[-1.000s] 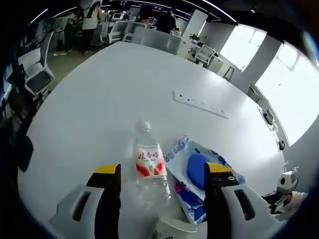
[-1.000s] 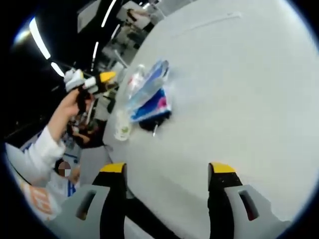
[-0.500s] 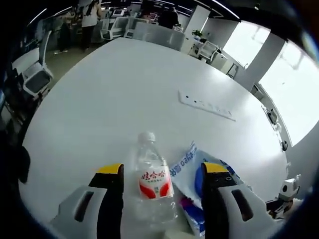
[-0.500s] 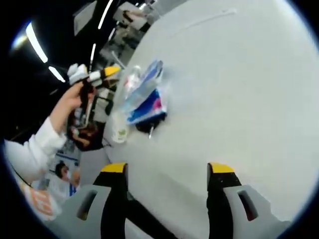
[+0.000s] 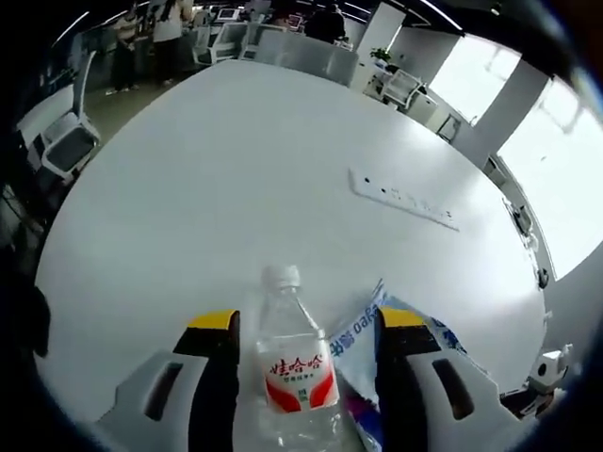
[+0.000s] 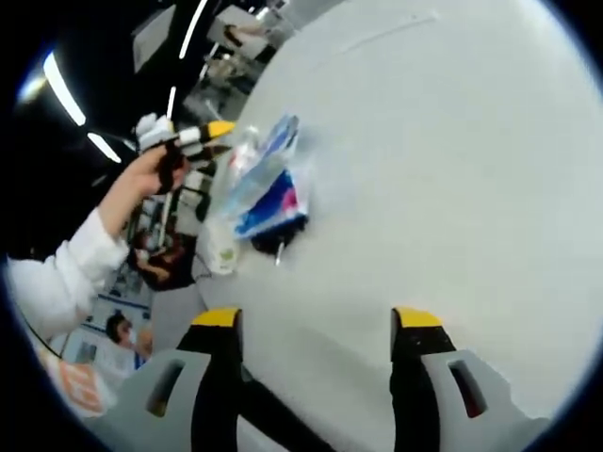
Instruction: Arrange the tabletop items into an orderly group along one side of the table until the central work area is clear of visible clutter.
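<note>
Left gripper (image 5: pixel 300 325) open, jaws flanking water bottle (image 5: pixel 294 363); blue packet (image 5: pixel 377 330) at 3 o'clock. Right gripper (image 6: pixel 316 320) open over white table (image 6: pixel 452 188). Power strip (image 5: pixel 403 199) at 1 o'clock; office chairs (image 5: pixel 61 141) beyond. My hand (image 6: pixel 141 179) raised.

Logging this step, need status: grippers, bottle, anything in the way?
Left gripper open, jaws astride the water bottle. Right gripper open over bare table. Blue packet lies against the bottle.
</note>
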`<state>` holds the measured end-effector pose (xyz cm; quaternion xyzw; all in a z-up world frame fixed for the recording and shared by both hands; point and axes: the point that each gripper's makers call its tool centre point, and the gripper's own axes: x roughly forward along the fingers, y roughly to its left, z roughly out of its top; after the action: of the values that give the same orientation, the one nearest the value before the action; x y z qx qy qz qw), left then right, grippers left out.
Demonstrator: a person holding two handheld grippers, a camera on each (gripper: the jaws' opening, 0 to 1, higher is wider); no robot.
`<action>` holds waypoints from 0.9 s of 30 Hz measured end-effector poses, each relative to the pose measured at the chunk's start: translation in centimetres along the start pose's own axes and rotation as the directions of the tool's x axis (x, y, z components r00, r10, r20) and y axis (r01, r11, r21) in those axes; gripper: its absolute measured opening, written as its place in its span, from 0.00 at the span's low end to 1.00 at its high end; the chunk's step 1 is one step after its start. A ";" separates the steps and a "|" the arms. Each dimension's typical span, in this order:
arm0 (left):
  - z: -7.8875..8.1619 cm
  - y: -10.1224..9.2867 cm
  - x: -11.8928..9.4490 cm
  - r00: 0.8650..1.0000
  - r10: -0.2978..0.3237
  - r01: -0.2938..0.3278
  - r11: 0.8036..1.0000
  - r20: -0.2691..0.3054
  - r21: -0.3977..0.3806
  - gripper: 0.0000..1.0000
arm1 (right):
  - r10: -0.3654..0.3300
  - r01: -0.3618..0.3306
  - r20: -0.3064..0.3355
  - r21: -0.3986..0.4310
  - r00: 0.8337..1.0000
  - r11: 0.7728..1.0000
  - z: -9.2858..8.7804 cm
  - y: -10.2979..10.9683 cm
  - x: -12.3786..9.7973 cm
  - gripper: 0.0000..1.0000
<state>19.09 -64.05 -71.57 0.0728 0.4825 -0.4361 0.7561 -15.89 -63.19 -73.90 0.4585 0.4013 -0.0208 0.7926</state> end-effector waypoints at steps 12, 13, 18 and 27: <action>-0.1 0.8 1.8 0.999 0.033 -0.033 0.999 -0.026 0.008 0.53 | -0.002 0.002 0.001 0.016 1.000 1.000 0.2 -0.5 0.0 0.62; -0.2 0.9 2.1 0.999 0.033 -0.032 0.999 -0.033 0.006 0.53 | -0.003 0.003 0.003 0.016 1.000 1.000 0.3 -0.5 0.0 0.62; -0.7 1.4 2.7 0.998 0.046 -0.046 0.999 -0.050 0.006 0.53 | -0.003 0.003 0.015 0.028 1.000 1.000 0.6 -0.6 -0.1 0.61; -0.1 1.9 4.7 0.997 0.062 -0.063 0.998 -0.052 -0.010 0.45 | -0.002 0.001 0.013 0.035 1.000 0.999 0.4 -0.5 -0.1 0.61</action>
<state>21.16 -65.63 -75.93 0.0949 0.5020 -0.4073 0.7570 -15.96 -63.82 -74.08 0.4718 0.3960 -0.0314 0.7872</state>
